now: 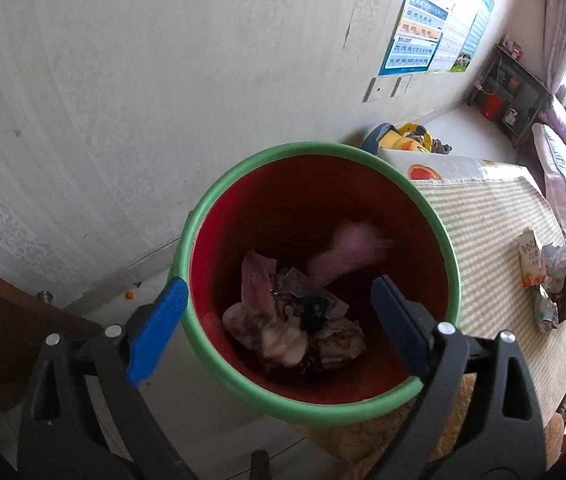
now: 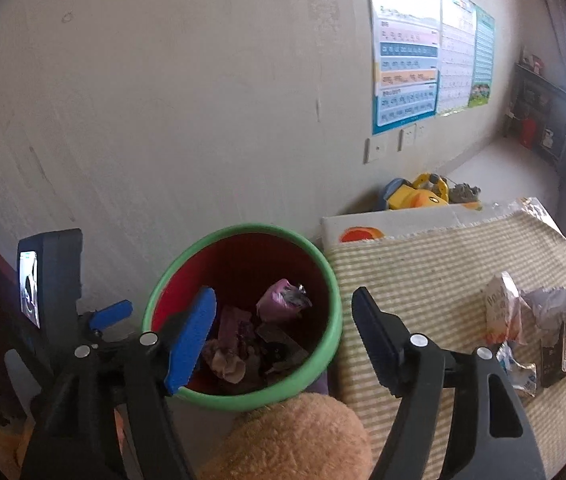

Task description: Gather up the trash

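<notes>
The left wrist view is looking down into a red bin (image 1: pixel 315 208) with a green rim, standing by the wall at the left edge of a striped mat (image 1: pixel 495 240). The left gripper (image 1: pixel 279 320) is hanging over the bin with its blue fingers (image 1: pixel 159 324) standing wide apart and nothing between them. A blurry pink wrapper (image 1: pixel 347 252) is sitting in mid-air inside the bin, above the crumpled trash (image 1: pixel 291 320) lying at the bottom. In the right wrist view the right gripper (image 2: pixel 283 340) is also pointing at the bin, its fingers standing apart and holding nothing, and a purple wrapper (image 2: pixel 283 300) is showing on top of the pile inside. More trash is waiting near the right edge of the mat: a white and orange snack bag (image 1: pixel 531 260) showing the letters "POC", crumpled paper (image 1: pixel 555 256) touching it, and a dark packet (image 2: pixel 555 360) with writing too small to read. A chart (image 2: pixel 407 68) is hanging on the wall, its words too tiny to read. A fuzzy orange toy (image 2: pixel 295 436) is sitting just beside the bin.
</notes>
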